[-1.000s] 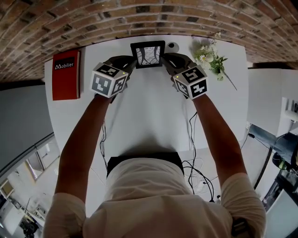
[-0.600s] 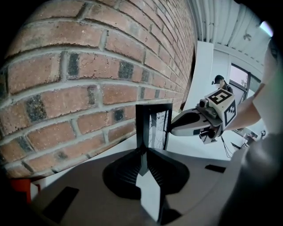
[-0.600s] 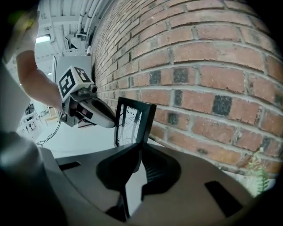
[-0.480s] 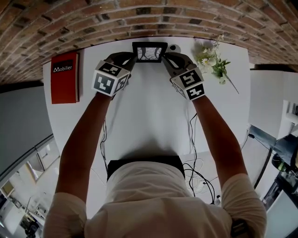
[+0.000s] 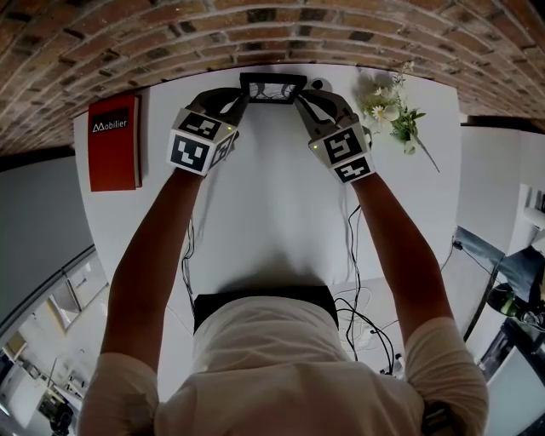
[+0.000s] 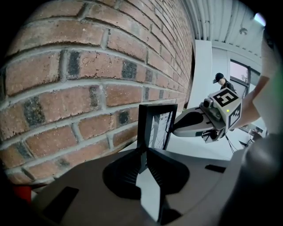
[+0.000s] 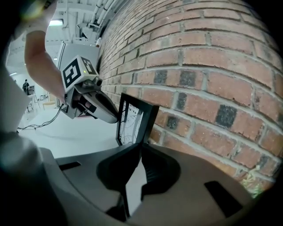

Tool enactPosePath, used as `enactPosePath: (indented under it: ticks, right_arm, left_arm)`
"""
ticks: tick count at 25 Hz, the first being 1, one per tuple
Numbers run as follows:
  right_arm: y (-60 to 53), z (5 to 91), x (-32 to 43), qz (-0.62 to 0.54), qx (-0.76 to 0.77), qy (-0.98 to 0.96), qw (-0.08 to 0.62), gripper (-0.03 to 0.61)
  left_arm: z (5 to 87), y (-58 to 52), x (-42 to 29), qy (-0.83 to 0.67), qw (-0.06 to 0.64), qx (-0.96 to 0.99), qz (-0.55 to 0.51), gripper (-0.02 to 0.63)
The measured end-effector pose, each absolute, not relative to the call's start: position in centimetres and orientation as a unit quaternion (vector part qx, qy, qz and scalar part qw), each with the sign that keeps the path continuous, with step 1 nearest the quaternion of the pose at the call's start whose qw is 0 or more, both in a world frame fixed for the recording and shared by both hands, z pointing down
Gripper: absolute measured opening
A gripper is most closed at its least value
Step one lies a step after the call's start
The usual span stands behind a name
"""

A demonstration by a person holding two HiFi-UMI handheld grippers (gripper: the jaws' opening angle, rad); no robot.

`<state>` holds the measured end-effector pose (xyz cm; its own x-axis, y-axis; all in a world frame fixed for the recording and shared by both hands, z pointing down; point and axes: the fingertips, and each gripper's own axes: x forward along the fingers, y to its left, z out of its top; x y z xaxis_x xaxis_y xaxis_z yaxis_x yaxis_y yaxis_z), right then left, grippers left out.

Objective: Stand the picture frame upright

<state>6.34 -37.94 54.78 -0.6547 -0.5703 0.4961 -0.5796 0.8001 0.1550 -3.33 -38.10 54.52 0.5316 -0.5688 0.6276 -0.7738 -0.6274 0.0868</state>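
At the far edge of the round white table (image 5: 272, 196), twelve o'clock from the person and hard against the red brick wall (image 5: 341, 25): the black-rimmed rectangular picture frame (image 5: 272, 87) is near vertical, its face toward the person, and shows almost edge-on from overhead.

Left gripper (image 5: 241, 100): jaws pinched together on the frame's nine o'clock side rail. Right gripper (image 5: 302, 98): jaws likewise clamped on the three o'clock rail. Each gripper view shows the opposite tool at the far rail.

Bystanders: a flat red hardcover book (image 5: 115, 140) at ten o'clock and a sprig of white flowers with green stems (image 5: 387, 106) at two o'clock, both well apart from the frame.

Step in hand, as I judge it: the tilt-up is nearly complete and the frame is being settled in place. From here it looks as if the bottom rail is at the tabletop, but I cannot confirm contact, or whether a rear prop is out.

Next move calls for a firm seat on the bottom rail, a slight backward lean, then one jaw eased off at a time while watching for a topple.
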Motion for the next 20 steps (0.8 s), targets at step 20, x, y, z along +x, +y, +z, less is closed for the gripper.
enactPosePath:
  ticks: [20]
  right_arm:
    - [-37.9, 55.8, 6.2, 0.002, 0.324, -0.908, 0.265, 0.025]
  left_arm:
    - [56.2, -37.8, -3.6, -0.389, 0.181, 0.859, 0.28, 0.035]
